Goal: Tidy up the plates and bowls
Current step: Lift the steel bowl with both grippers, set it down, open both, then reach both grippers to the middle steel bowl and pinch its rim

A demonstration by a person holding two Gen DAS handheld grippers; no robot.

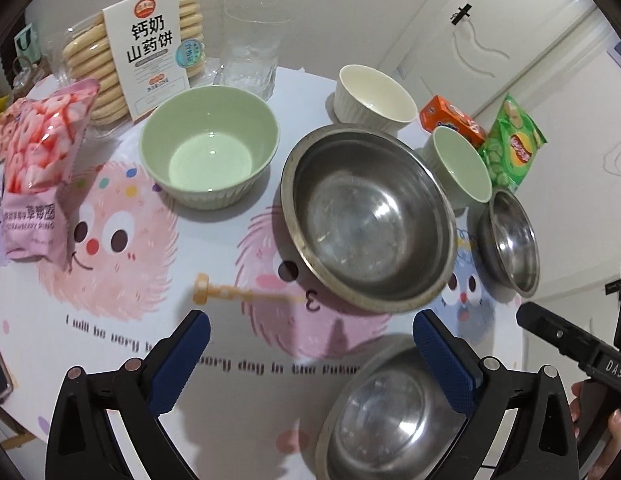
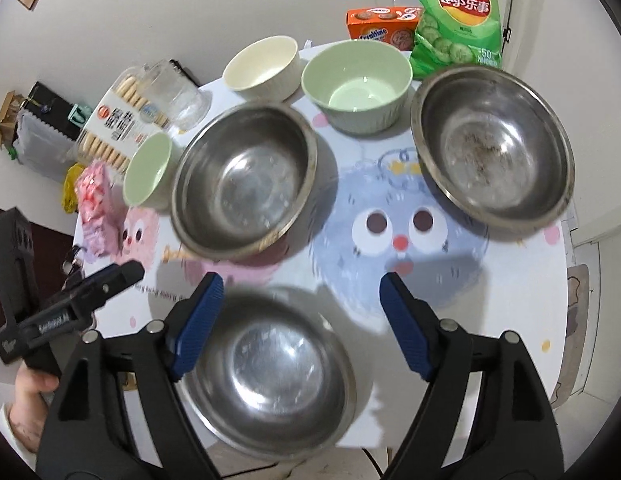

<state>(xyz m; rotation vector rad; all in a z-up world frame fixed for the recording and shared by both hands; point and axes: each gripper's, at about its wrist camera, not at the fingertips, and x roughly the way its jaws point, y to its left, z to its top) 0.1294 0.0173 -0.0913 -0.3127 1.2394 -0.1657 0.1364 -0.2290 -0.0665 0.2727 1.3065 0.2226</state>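
Several bowls stand on a round table with a cartoon cloth. A big green bowl, a cream bowl, a large steel bowl, a smaller green bowl and a small steel bowl sit across the far half. Another steel bowl rests by the near edge. My right gripper hangs open above it, pads off the rim. My left gripper is open just left of that bowl, holding nothing. All the bowls look empty.
A biscuit pack, a clear glass and a pink snack bag line the far left. An orange box and a green crisp bag stand at the far right. A wooden stick lies mid-table.
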